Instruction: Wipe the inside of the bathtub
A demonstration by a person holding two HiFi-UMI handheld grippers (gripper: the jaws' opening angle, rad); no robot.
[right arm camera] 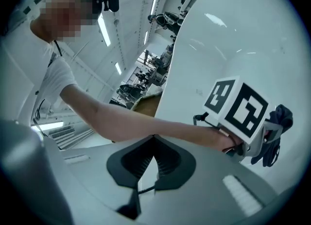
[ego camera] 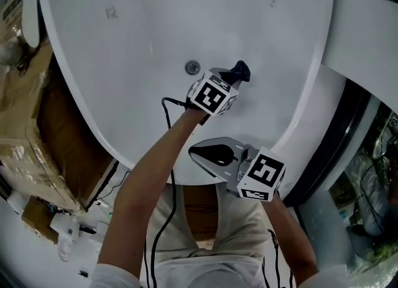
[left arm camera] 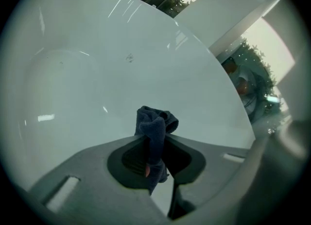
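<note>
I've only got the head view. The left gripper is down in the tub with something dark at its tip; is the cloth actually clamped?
Observer: Yes; the left gripper view shows the left gripper with jaws closed on the dark blue cloth, which bunches above them.
Operator: Is the right gripper carrying anything?
Observer: No; the right gripper view shows its jaws shut together, nothing between them.
Operator: Where is it aimed?
Observer: At the person's left forearm and the left gripper's marker cube, against the bathtub wall.
</note>
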